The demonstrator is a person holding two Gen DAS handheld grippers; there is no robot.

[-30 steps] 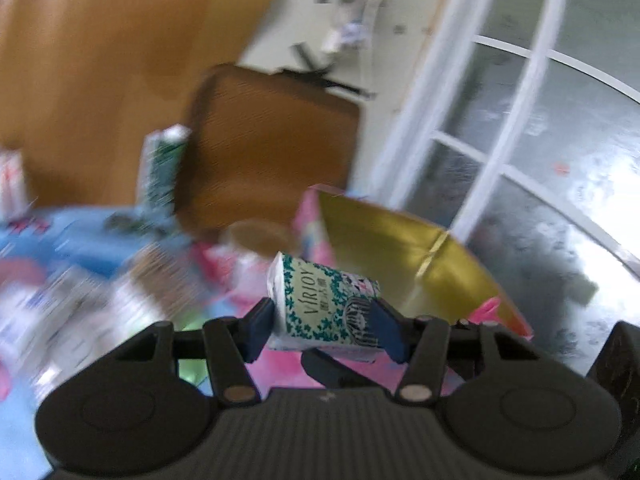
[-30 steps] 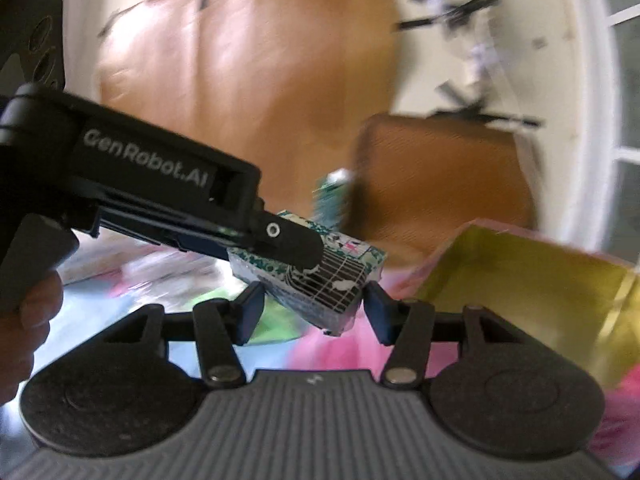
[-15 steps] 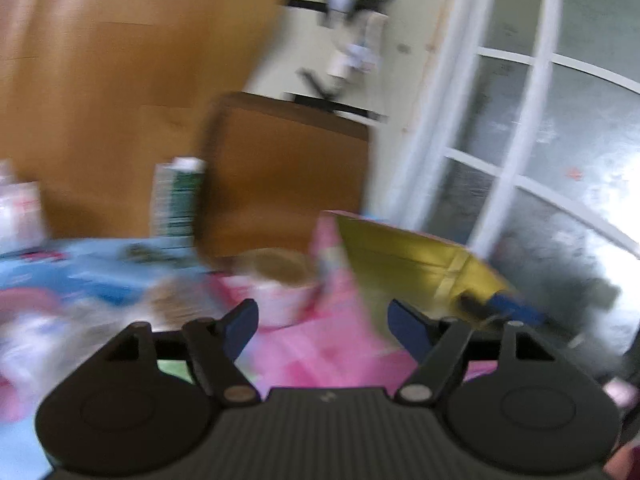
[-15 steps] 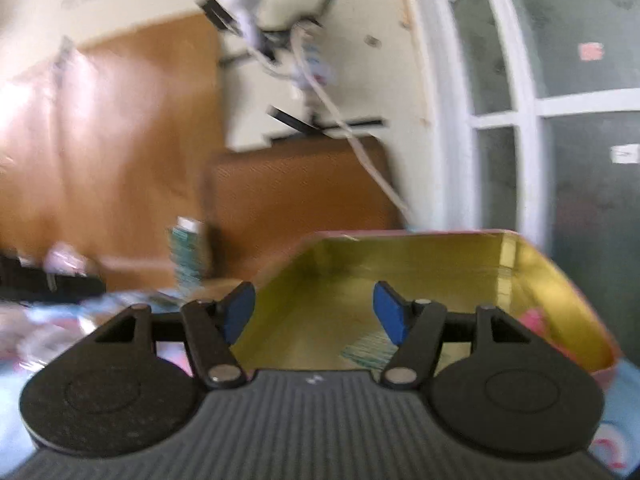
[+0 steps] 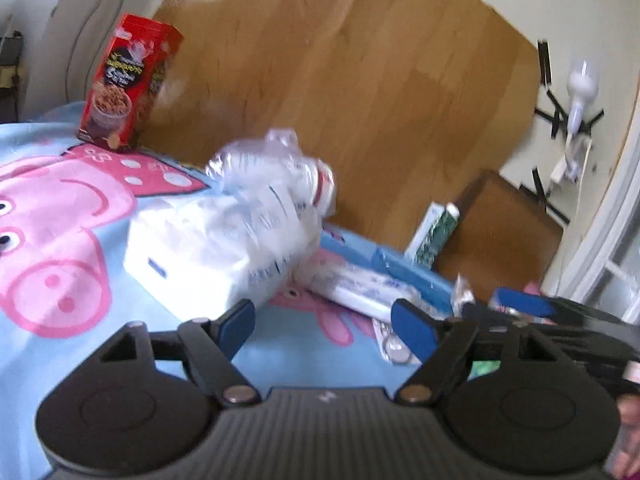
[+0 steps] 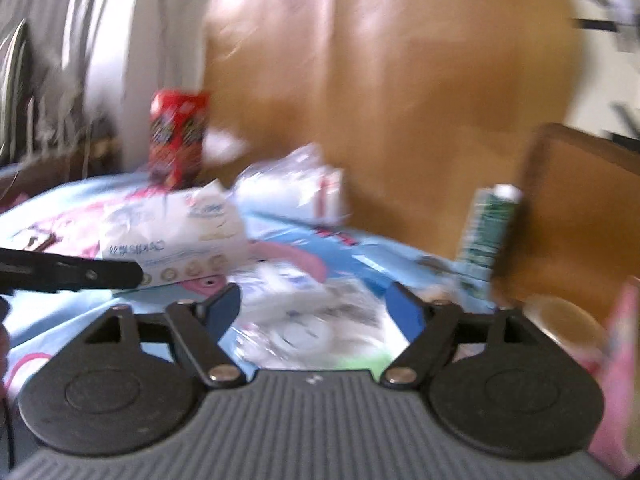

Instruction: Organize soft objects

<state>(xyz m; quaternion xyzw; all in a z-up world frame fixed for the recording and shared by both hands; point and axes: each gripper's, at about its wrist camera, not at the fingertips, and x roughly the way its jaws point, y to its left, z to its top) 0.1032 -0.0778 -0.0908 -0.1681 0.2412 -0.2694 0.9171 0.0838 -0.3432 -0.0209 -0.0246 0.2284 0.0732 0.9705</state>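
My left gripper (image 5: pixel 324 322) is open and empty, low over the blue cartoon-pig cloth (image 5: pixel 60 240). Just ahead of its left finger lies a white tissue pack (image 5: pixel 208 256) with a crumpled clear plastic bag (image 5: pixel 276 168) behind it. A flat white-and-blue soft pack (image 5: pixel 360 288) lies ahead to the right. My right gripper (image 6: pixel 312 306) is open and empty above a pile of clear plastic-wrapped soft packs (image 6: pixel 304 320). A white tissue pack (image 6: pixel 176 240) lies to its left. The view is blurred.
A red cereal box (image 5: pixel 128 80) stands at the back left, also in the right wrist view (image 6: pixel 176 144). A green-and-white carton (image 5: pixel 434 236) stands by the wooden board, also seen from the right wrist (image 6: pixel 488 232). A pink box edge (image 6: pixel 616 360) is at right.
One second ago the left gripper held a green-patterned tissue pack beside the gold-lined box. It has let go, and both grippers have swung left from the box to the pile on the cloth.
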